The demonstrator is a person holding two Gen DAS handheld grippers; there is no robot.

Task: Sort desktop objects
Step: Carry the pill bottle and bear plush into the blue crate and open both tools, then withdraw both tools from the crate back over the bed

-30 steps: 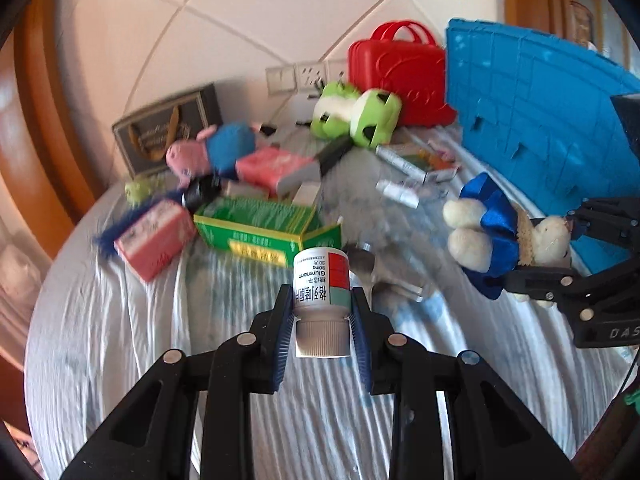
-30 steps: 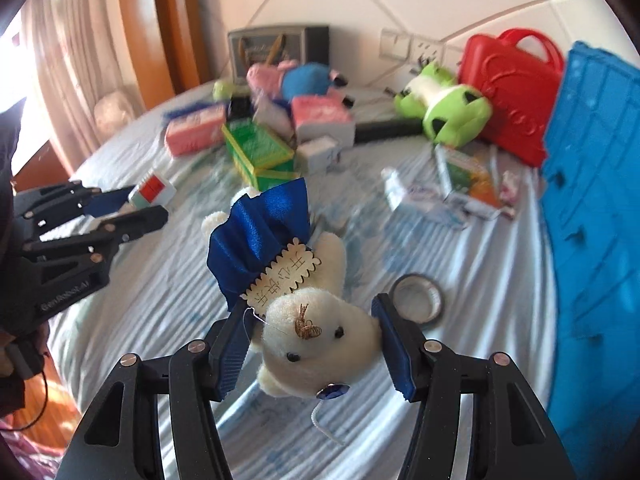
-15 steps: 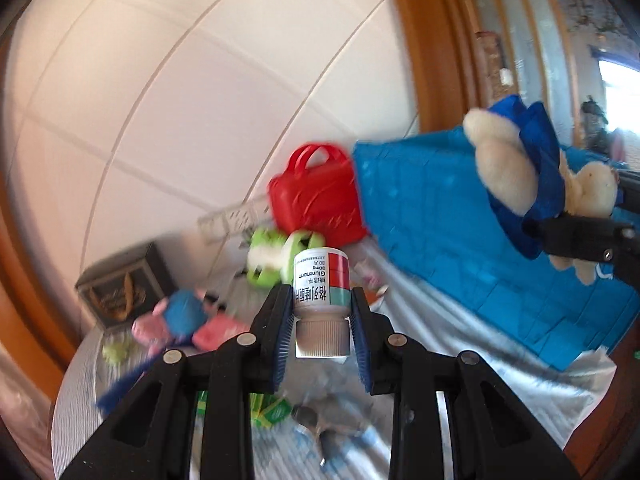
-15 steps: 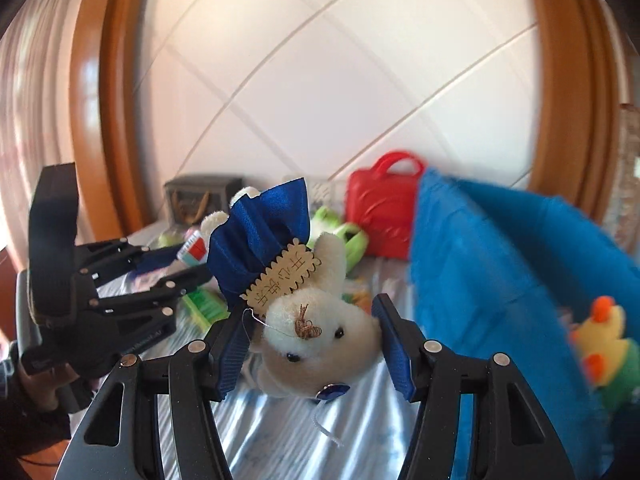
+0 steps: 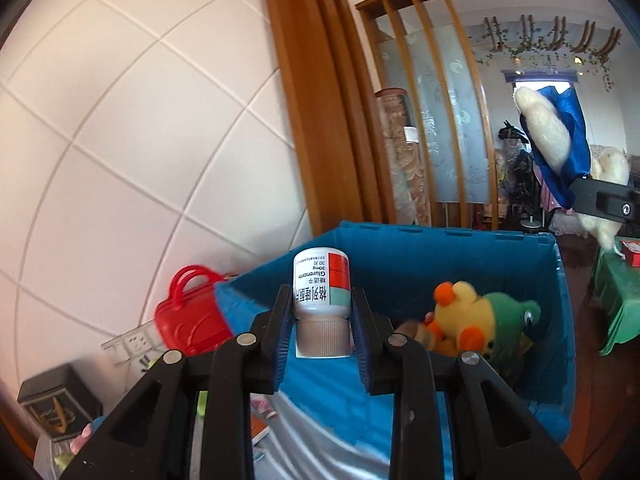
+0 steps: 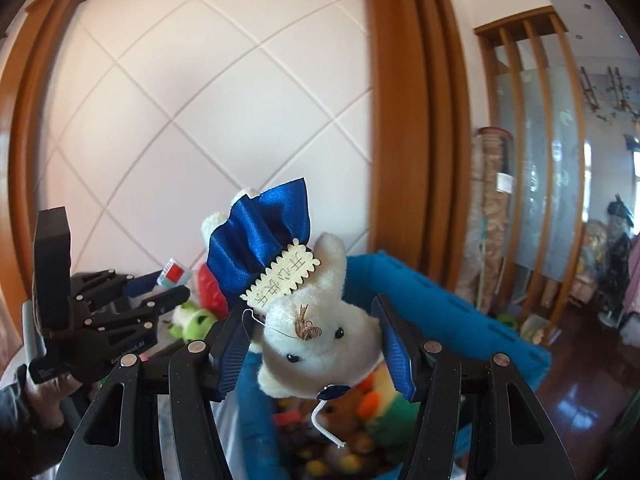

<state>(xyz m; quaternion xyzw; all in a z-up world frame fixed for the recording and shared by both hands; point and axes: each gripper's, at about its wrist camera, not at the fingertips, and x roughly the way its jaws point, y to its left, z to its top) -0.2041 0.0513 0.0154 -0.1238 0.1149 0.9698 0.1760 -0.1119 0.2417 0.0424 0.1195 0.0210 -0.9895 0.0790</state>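
Blue plastic bin [image 5: 420,256] fills the lower middle of the left wrist view, open side up, and already holds soft toys, among them a yellow duck in a green frog hood [image 5: 480,320]. Left tongs [image 5: 322,334] clenched on a white pill bottle [image 5: 321,288], pads pressing its lower body just above the ribbed cap; cap faces the camera, so the label reads upside down. Bottle is carried off the table and hangs in front of the bin's near wall, apparently level with or a little above the rim. Judgement: it is held high so it can clear that wall. Right tongs [image 6: 316,354] clenched on a white plush bear [image 6: 320,344], gripped by the head with the face toward the lens, blue satin bow [image 6: 260,236] and a small wooden tag [image 6: 284,276] pointing away. Bear sits above the bin opening; toys show blurred beneath it, string dangling down toward them. From the left wrist view the bear appears at upper right, higher than the bottle and well apart from it. Red toy case [image 5: 188,316], wall socket and a dark gift bag [image 5: 56,404] remain at the back of the table by the wall. Judgement: bear belongs with the toys in the bin and is nearly placed for release; whether the bottle goes in the same bin I cannot tell.
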